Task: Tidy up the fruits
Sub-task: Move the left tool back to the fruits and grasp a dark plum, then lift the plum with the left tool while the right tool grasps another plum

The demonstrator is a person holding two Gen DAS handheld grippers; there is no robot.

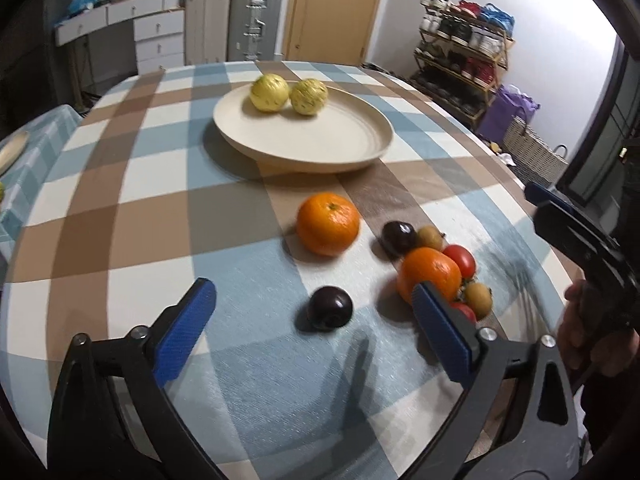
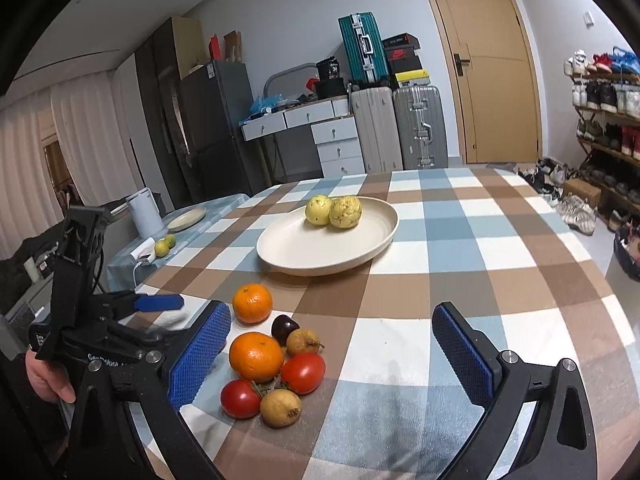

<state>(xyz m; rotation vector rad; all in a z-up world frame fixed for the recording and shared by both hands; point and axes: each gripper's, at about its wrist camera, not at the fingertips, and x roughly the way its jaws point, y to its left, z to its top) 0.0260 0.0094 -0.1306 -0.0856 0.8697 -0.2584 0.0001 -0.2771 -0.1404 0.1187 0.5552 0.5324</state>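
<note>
A cream plate (image 1: pixel 320 148) (image 2: pixel 304 252) on the checked tablecloth holds two yellow guavas (image 1: pixel 269 92) (image 2: pixel 345 211). Nearer lie an orange (image 1: pixel 328 223) (image 2: pixel 252 303), a second orange (image 1: pixel 430 274) (image 2: pixel 256 356), two dark plums (image 1: pixel 330 307) (image 1: pixel 398 236), two tomatoes (image 2: pixel 303 373) (image 2: pixel 241 399) and two small brown fruits (image 2: pixel 281 407) (image 2: pixel 303 342). My left gripper (image 1: pixel 316 340) is open, empty, with the near plum between its fingertips' line. My right gripper (image 2: pixel 332 356) is open and empty, just right of the fruit cluster.
A side table at the left holds a white kettle (image 2: pixel 145 213), a small plate (image 2: pixel 187 218) and green fruit (image 2: pixel 162 247). Suitcases (image 2: pixel 418 128), drawers, a door and a shoe rack (image 1: pixel 460 60) stand beyond the table.
</note>
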